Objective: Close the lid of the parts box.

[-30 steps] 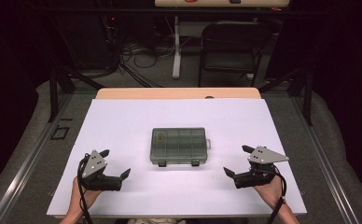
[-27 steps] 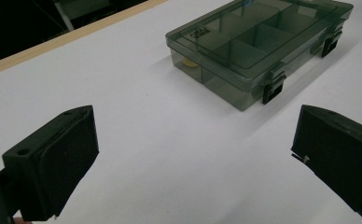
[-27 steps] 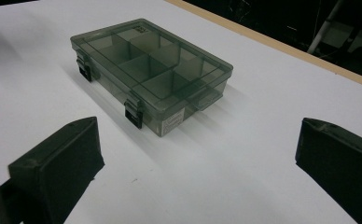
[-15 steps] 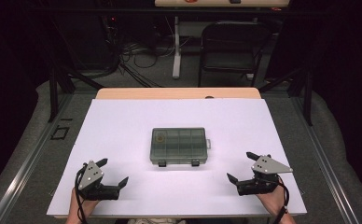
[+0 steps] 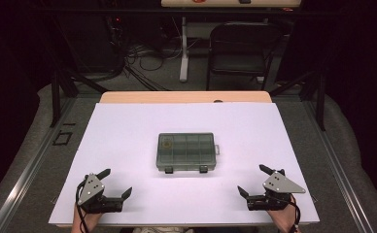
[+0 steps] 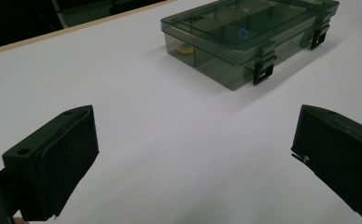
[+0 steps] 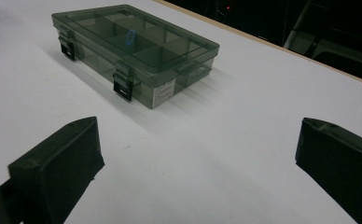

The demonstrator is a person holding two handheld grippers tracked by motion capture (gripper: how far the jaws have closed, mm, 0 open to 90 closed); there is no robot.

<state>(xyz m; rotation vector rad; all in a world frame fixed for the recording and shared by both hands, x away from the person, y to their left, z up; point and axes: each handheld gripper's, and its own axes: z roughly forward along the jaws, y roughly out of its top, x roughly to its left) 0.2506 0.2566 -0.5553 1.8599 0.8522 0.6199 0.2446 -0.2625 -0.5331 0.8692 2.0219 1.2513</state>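
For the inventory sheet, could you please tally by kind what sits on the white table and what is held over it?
Compartment box, smoky clear, lid shut: 1
Black latches on its front: 2
Small rings seen through the lid, yellow ring and blue ring: 2
Claws, left claw and right claw, both open: 2
Total: 7

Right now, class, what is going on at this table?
A person sits at a white table with a pair of tongs in each hand. The left tongs and right tongs are both open, empty, near the table's front edge. Between them, farther in, lies a closed smoky-clear compartment box with both front latches shut. Nothing touches it yet.
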